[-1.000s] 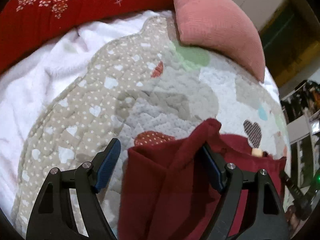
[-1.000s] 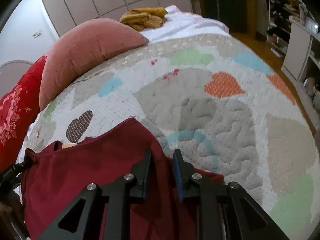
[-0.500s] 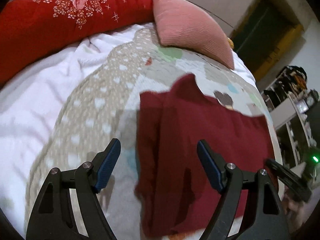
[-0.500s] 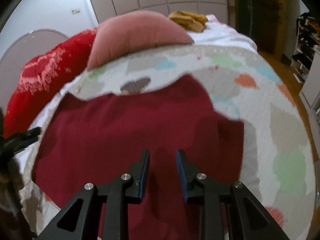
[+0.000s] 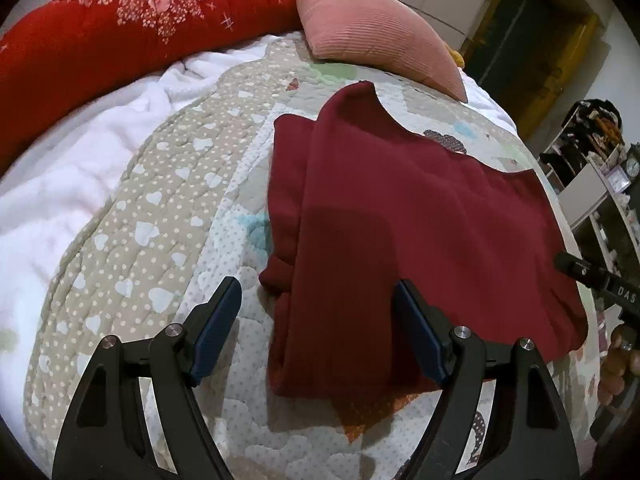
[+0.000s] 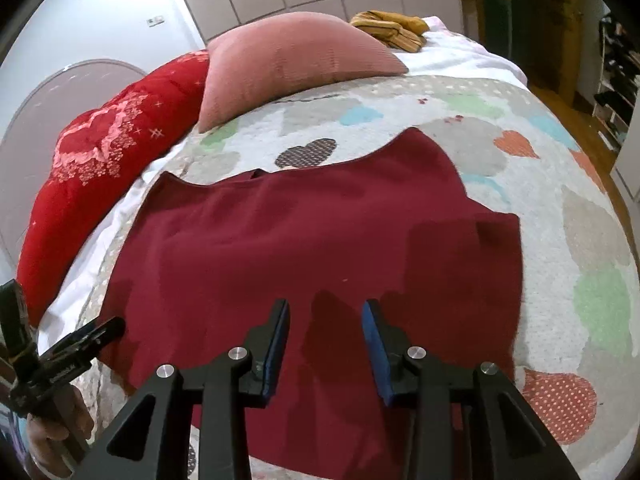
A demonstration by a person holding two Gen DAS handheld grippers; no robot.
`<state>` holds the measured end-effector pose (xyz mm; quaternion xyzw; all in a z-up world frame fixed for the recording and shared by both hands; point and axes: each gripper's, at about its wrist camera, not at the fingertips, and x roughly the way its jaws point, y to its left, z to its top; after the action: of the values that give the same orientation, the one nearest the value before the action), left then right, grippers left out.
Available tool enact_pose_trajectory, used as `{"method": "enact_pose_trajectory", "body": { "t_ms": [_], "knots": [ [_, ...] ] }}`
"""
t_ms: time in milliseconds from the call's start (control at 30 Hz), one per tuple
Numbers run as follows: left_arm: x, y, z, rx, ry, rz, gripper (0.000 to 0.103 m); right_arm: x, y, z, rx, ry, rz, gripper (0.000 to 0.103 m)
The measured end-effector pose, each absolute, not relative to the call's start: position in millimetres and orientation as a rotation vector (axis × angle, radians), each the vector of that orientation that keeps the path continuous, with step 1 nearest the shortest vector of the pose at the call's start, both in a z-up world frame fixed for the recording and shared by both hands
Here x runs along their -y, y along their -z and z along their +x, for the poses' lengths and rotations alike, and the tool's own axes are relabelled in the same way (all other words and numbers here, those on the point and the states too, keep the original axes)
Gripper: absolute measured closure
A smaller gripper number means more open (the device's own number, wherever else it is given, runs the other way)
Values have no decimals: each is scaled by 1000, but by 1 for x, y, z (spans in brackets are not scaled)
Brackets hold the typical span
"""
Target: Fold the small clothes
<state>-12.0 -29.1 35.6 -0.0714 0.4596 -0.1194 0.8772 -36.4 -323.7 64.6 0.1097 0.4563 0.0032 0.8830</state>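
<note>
One dark red garment (image 5: 420, 216) lies flat on the heart-patterned quilt (image 5: 168, 208), partly folded, ahead of both pairs of fingers. The left gripper (image 5: 318, 330) stands wide apart, empty, the garment's near edge lying below the gap between its fingers. The right gripper (image 6: 326, 346) is opening above the cloth, nothing pinched. Beyond lie one pink pillow (image 6: 296, 56) and one red cushion (image 5: 120, 28).

I'm working in a home bedroom: a quilted bedspread (image 6: 560, 208), pink pillow (image 6: 296, 56), and cluttered shelves (image 5: 600, 168) nearby.
</note>
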Motion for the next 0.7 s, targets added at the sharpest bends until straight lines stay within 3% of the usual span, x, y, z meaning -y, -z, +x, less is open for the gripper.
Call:
{"method": "enact_pose_trajectory", "body": {
  "t_ms": [333, 433, 700],
  "knots": [
    [37, -39, -7, -921, 235, -87, 24, 312, -52, -29, -953, -32, 246, 66],
    [39, -32, -4, -929, 240, -95, 24, 308, -46, -23, -956, -30, 218, 57],
    [31, -17, 1, -956, 272, -204, 23, 291, -50, -7, -985, -41, 157, 56]
  ]
}}
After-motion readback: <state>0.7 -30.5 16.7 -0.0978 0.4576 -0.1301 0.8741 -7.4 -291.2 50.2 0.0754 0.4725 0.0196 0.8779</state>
